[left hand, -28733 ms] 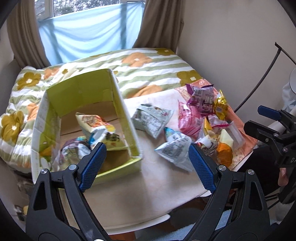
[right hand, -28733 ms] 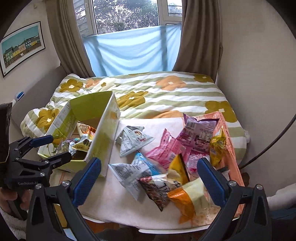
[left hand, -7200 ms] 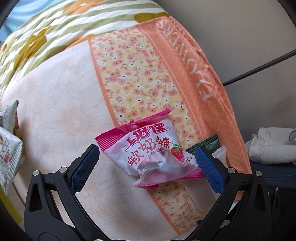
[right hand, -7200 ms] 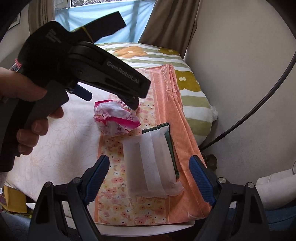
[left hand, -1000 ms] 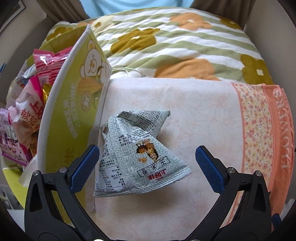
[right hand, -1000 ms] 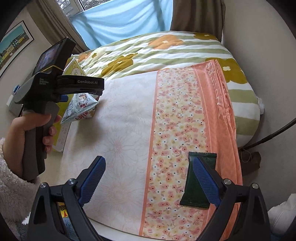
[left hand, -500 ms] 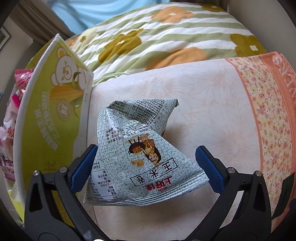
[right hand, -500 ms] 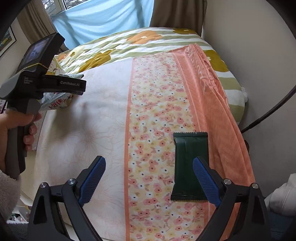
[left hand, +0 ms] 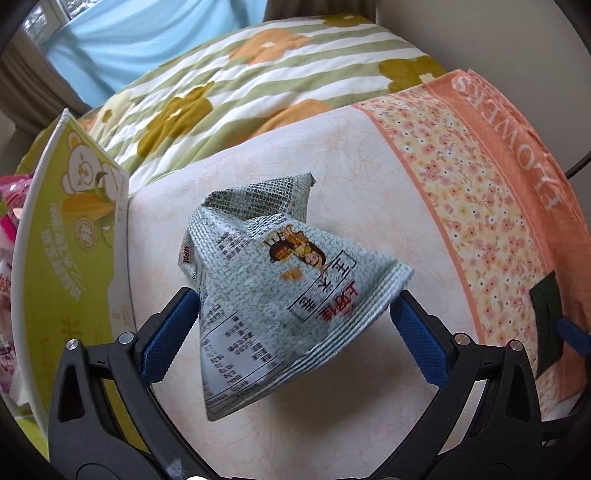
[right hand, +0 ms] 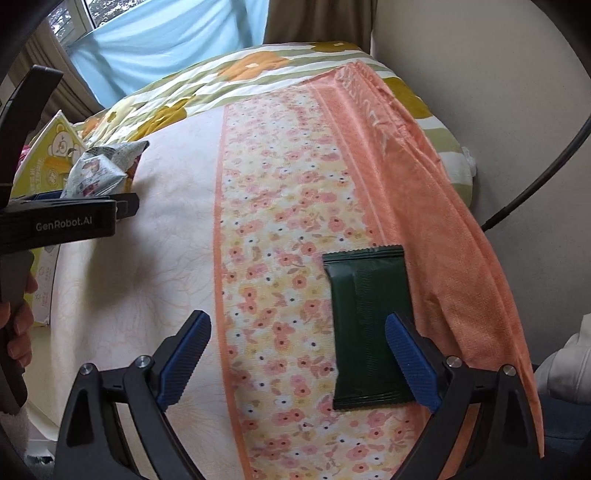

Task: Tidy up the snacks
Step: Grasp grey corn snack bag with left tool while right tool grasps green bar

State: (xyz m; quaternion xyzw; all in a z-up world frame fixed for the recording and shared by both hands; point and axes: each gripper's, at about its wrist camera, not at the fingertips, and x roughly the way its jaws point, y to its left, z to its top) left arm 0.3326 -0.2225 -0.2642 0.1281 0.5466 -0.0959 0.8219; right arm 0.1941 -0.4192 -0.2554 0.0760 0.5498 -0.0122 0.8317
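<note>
Both jaw sets stand wide apart. On the left gripper, the blue pads flank the lower edges of the grey triangular snack bag; whether they press on the bag cannot be told. On the right gripper, the jaws are empty, with the dark green packet lying flat on the cloth and the right-hand pad over its lower right edge.

Compared with the frames half a second earlier, the grey bag sits closer to the left wrist camera and appears rotated, and the pads that stood clear of it now meet its edges. The dark green packet is now nearer and larger in the right wrist view, with the jaw gap unchanged.

The green-and-white carton stands at the left edge of the table, just beside the grey bag. Pink snack packets show inside it at the far left; further contents are cut off by the frame.

The work surface carries a pale cloth with a floral strip and an orange border along its right side. Behind it lies a striped quilt with flower patches. A light blue sheet covers the window area, with brown curtains beside it. A hand grips the left gripper's handle in the right wrist view.
</note>
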